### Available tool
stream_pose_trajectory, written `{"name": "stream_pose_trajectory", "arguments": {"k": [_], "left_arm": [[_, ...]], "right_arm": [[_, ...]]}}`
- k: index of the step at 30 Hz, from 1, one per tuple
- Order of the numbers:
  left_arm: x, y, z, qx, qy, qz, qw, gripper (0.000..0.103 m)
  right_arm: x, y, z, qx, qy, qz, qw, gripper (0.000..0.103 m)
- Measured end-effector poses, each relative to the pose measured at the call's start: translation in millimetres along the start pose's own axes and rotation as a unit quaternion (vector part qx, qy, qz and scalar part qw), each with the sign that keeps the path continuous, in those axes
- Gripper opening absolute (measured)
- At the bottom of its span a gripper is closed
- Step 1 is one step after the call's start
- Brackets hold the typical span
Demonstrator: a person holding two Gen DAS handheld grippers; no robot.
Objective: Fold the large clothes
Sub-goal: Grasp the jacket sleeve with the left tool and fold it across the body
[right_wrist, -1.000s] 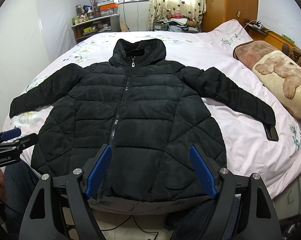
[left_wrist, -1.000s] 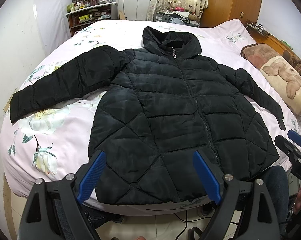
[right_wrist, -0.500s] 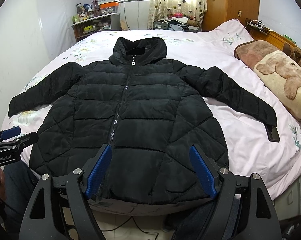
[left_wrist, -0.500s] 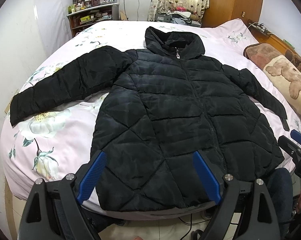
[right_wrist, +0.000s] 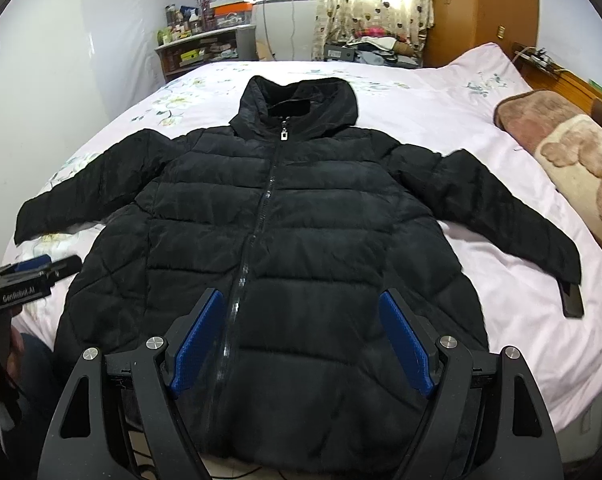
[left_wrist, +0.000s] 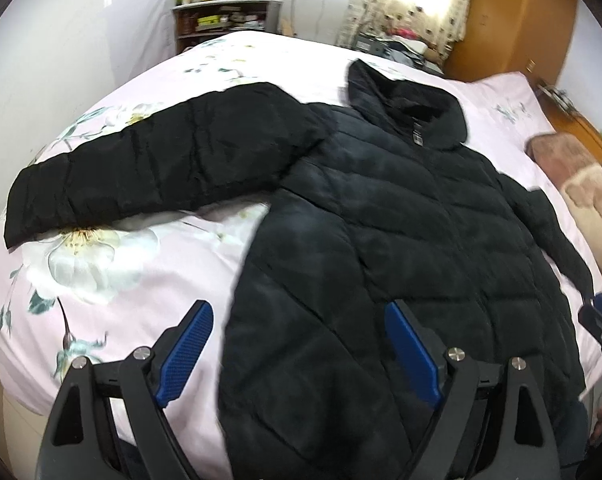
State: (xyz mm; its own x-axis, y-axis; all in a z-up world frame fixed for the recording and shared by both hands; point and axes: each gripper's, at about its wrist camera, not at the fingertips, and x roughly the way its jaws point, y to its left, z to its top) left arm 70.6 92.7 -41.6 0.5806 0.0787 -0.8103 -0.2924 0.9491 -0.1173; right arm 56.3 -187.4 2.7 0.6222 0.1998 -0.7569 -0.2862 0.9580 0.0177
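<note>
Right now a big bed [right_wrist: 441,120] with a pink flowery sheet fills the room, and a black puffy coat [right_wrist: 285,240] lies flat on it, front up and zipped. I think it is spread out like this so it can be folded neatly. Both sleeves stick out to the sides. The hood is at the far end, and the bottom hem hangs near the close edge of the bed.

A brown teddy pillow [right_wrist: 573,160] sits at the right, well away from the coat. A small dark thing, maybe a phone [right_wrist: 572,300], lies just beside the right cuff.

The left gripper [left_wrist: 299,350] hovers over the coat's left bottom corner. Its jaws are wide apart and hold nothing. One blue pad is over the sheet and one is over the coat. This view is a bit blurry.

The right gripper [right_wrist: 301,338] hangs over the hem near the zip. Its jaws are also wide apart, empty, and not pinching the cloth. I think both are lined up to grab the coat, and no fold is made yet.
</note>
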Motion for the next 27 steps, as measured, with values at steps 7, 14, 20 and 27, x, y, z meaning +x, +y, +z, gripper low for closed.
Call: {"name": "stream_pose_trajectory", "arguments": {"k": [7,14,20,27], "left_arm": [[29.8,48.1,26.5,-0.047,-0.013,0.023,0.9986,0.086],[59.7,116.1,38.3,-0.146,-0.008,0.039,0.9885,0.083],[71.9,171.4,38.7,-0.226,-0.037,0.052,0.9721,0.083],[78.9,205.1,42.7,-0.276,-0.068,0.077,0.9557,0.083]], "right_arm": [[39.2,17.5,25.0,-0.023,0.007,0.009,1.000,0.080],[68.3,33.7,43.3,-0.041,0.020,0.017,0.999,0.080],[90.0,37.0,54.2,-0.046,0.033,0.017,0.998,0.080],[113.9,35.4,62.2,-0.042,0.049,0.012,0.998,0.080]]}}
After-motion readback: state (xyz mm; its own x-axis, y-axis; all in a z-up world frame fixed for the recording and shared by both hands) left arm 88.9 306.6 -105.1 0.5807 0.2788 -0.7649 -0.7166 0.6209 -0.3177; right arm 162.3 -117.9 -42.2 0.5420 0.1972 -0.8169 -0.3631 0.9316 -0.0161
